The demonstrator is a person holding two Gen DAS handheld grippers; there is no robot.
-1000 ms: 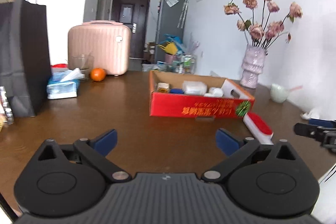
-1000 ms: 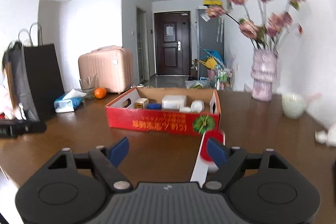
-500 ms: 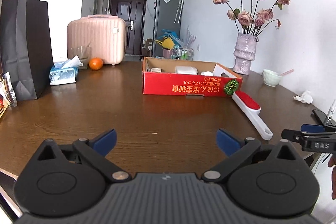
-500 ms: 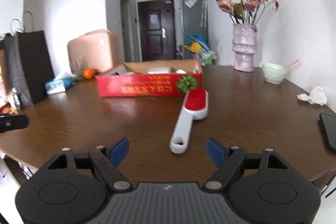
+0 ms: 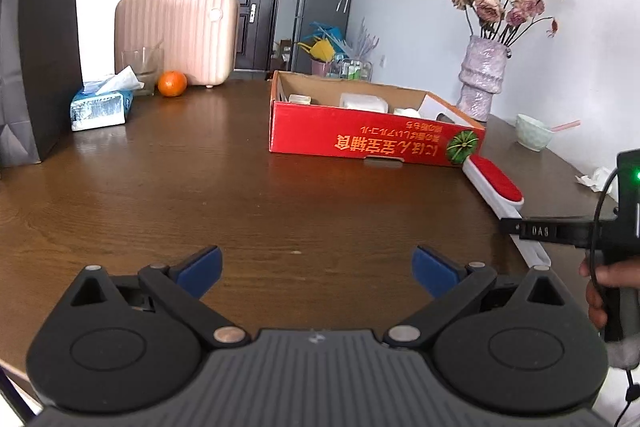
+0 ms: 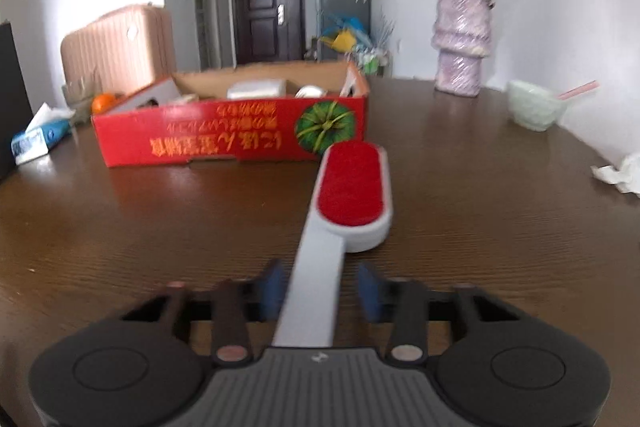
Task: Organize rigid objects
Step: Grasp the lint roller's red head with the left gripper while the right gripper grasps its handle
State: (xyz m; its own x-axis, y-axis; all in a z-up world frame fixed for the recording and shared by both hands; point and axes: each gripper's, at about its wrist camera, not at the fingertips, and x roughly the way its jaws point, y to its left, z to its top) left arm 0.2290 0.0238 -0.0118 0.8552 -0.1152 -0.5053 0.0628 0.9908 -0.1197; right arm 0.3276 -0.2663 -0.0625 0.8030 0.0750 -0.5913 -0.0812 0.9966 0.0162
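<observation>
A white lint brush with a red pad (image 6: 352, 191) lies on the brown table, its head near the red cardboard box (image 6: 224, 143). My right gripper (image 6: 320, 291) is around the brush's white handle, jaws partly closed, a small gap showing on each side. In the left wrist view the brush (image 5: 494, 187) lies right of the box (image 5: 372, 143), with the right gripper (image 5: 520, 229) over its handle. My left gripper (image 5: 316, 271) is open and empty above the table's near part.
The box holds several small white items. A pink vase with flowers (image 5: 482, 79) and a green bowl (image 5: 532, 133) stand at the right. A tissue pack (image 5: 100, 103), orange (image 5: 172, 83), pink suitcase (image 5: 176, 35) and black paper bag (image 5: 36, 59) are at the left.
My right gripper has moved forward over the brush handle and its jaws have narrowed around it. The left gripper has shifted a little and stays open.
</observation>
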